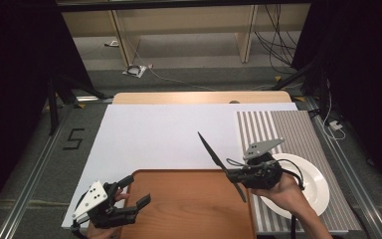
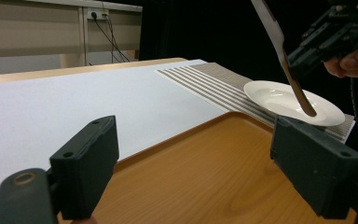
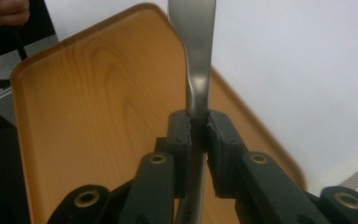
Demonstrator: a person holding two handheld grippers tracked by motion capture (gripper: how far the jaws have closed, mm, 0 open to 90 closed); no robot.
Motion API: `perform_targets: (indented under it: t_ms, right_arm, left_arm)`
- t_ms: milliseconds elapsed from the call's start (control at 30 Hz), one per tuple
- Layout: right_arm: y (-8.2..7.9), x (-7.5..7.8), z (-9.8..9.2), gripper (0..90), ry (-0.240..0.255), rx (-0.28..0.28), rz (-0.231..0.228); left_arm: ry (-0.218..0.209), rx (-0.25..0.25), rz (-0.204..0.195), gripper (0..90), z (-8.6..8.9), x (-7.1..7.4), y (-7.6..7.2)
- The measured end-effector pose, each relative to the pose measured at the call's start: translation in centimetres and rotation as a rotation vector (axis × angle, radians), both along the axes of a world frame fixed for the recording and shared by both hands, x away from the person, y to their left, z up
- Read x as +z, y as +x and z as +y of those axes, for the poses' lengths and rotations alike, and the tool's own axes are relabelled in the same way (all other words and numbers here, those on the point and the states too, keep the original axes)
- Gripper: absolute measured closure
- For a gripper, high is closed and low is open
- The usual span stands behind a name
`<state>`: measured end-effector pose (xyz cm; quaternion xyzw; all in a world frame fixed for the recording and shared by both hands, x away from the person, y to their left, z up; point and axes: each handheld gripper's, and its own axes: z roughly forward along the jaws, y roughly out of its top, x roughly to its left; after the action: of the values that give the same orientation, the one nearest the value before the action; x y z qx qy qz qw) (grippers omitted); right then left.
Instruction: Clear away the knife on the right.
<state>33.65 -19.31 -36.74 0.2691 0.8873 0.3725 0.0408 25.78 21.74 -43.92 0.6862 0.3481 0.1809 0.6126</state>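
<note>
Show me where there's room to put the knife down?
The wooden tray is bare between the two grippers. The white sheet beyond the tray is free up to the striped mat. It is crowded by the white plate, where the right gripper holds the knife.

The left tongs (image 1: 132, 191) sit at the lower left of the high view, held by a hand (image 1: 99, 230) that comes up from the bottom edge. Their two black jaws are spread wide apart, with nothing between them. The right tongs (image 1: 231, 175) are at the lower right, held in the person's right hand (image 1: 286, 191). Their jaws are squeezed tight on a knife (image 1: 219, 164), which sticks out slanted.
</note>
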Motion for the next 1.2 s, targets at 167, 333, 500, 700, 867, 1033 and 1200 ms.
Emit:
perform_targets:
  t_ms: [167,333,500,700,867,1033,1200]
  right_arm:
    - [-0.7,-1.1,0.7,80.6,-0.016,0.017,0.039]
    - [-1.1,-1.8,1.3,80.6,-0.037,0.033,0.052]
    - [-1.5,-2.3,1.5,80.6,-0.045,0.046,0.069]
    - [-2.0,-2.9,1.9,80.6,-0.07,0.064,0.092]
    - [-2.4,-3.7,2.3,80.6,-0.101,0.074,0.112]
    - [-2.9,-4.2,2.9,80.6,-0.127,0.093,0.134]
    - [-3.5,-4.8,3.5,80.6,-0.169,0.104,0.159]
  left_arm:
    - [0.0,0.0,0.0,15.2,0.0,0.0,0.0]
    - [-0.002,0.0,-0.002,15.2,0.0,0.0,0.0]
    - [-0.002,0.001,-0.002,15.2,0.0,0.0,0.0]
    - [-0.002,0.0,-0.002,15.2,0.0,0.0,0.0]
    - [-0.002,0.0,-0.002,15.2,0.0,0.0,0.0]
    - [-0.002,0.0,-0.002,15.2,0.0,0.0,0.0]
    - [-0.003,0.0,-0.003,15.2,0.0,0.0,0.0]
